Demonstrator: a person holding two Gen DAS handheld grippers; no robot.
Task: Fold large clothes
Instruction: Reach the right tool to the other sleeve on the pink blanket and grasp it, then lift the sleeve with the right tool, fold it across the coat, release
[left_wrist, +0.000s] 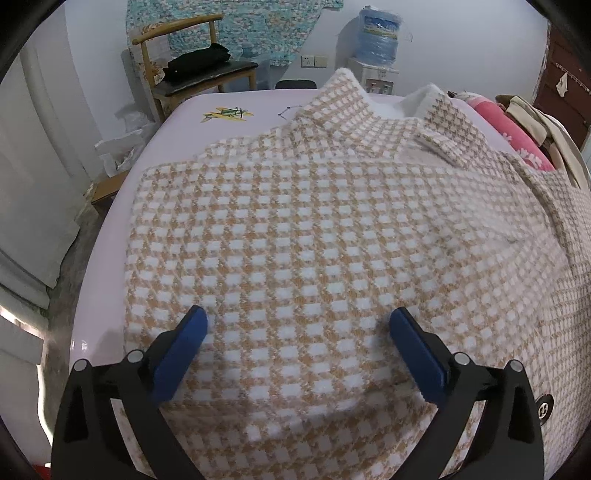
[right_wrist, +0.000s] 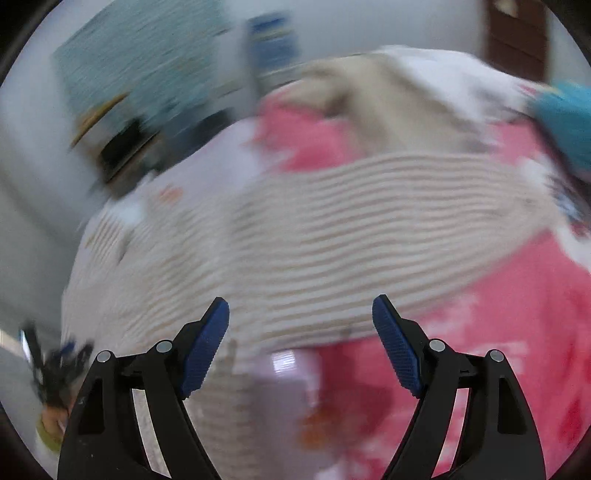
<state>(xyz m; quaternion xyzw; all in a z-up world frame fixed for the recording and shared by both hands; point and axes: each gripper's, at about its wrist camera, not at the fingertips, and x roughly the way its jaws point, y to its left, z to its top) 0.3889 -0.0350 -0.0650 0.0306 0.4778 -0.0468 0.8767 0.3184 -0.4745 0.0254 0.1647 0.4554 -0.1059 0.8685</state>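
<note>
Left claw (left_wrist: 297, 325) gapes wide, empty, over the checked sweater (left_wrist: 332, 240); right claw (right_wrist: 301, 314) likewise, over blurred fabric.

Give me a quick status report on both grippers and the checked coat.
Left gripper open, over checked coat, gripping nothing. Right gripper open, view blurred, over coat's sleeve. Coat spread on table, unfolded. Pink cloth heaped beside it.

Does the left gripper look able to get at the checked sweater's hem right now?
Probably yes: the left gripper is open just above the checked sweater, nothing between them.
</note>
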